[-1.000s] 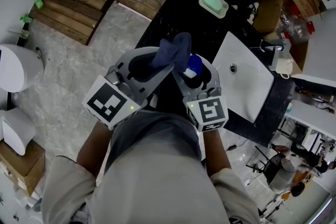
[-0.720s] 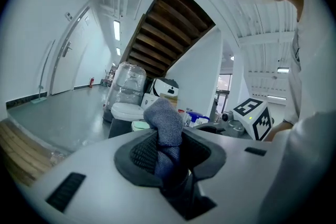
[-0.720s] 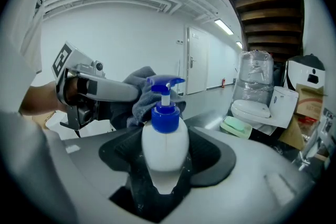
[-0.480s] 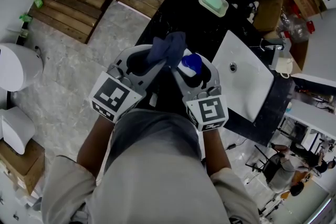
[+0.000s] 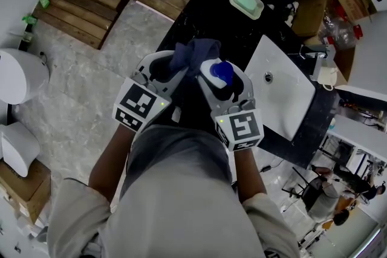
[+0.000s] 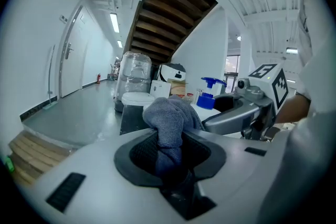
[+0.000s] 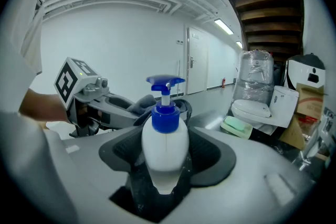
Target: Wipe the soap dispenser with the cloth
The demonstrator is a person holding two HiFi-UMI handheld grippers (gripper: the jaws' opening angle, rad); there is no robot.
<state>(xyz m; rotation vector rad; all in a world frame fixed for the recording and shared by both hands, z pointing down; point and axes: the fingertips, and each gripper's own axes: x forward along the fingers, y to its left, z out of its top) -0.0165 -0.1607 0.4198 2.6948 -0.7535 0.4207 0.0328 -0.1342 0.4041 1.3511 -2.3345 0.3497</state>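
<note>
The right gripper (image 7: 160, 186) is closed on the white soap dispenser (image 7: 164, 152) with blue pump, held above the black counter (image 5: 205, 9). The left gripper (image 6: 170, 176) clamps the blue-grey cloth (image 6: 169, 123) — its bunched end touches the dispenser (image 5: 219, 74).

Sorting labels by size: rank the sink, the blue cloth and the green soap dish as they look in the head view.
Largest: sink, clearly.
Then: blue cloth and green soap dish look close. The cloth is held nearer the camera, so no firm ranking.
</note>
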